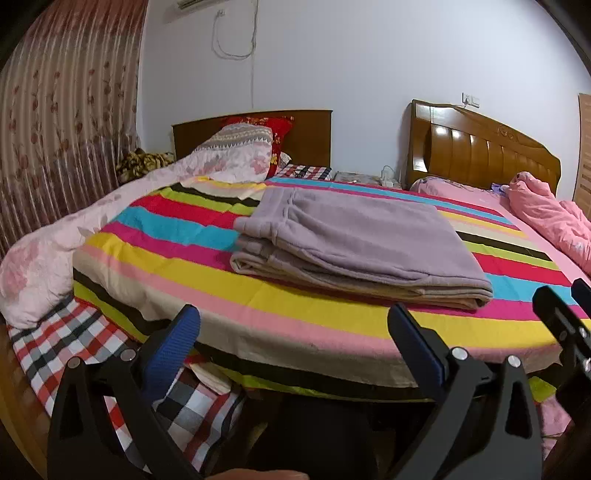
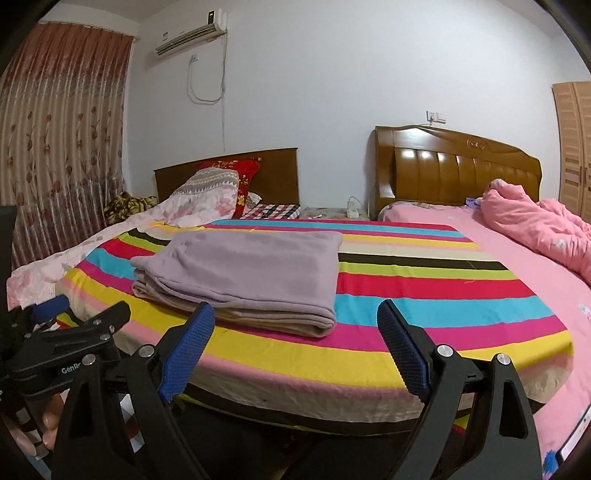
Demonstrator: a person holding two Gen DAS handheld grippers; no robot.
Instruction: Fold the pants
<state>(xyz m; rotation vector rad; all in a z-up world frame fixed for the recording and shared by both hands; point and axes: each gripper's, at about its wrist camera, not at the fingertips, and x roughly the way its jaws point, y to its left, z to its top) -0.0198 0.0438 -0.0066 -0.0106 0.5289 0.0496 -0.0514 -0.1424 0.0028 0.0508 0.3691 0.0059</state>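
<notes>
Two grippers show on my feeds, and neither holds anything.

From my left wrist camera, the left gripper has its jaws spread wide, blue pads facing each other with nothing between them. It sits short of the near edge of the striped quilt, not touching the cloth. Beyond it the pants, lilac with a beige lining, lie folded into a flat rectangular stack in the middle of that quilt, folded edge toward me, layered ends to the left. At the right rim I see part of the right gripper, apart from the pants. Behind the quilt a pale floral duvet runs along the left side, a red pillow leans on the dark headboard, and a pink comforter is heaped on the neighbouring bed with the glossy wooden headboard. A checked sheet shows under the quilt at lower left.

From my right wrist camera, the right gripper is likewise spread wide and empty, near the quilt's front edge. The pants lie ahead and slightly left of it, untouched. The left gripper appears at the left rim, fingers of my hand wrapped under it. An air conditioner hangs above the curtain.
</notes>
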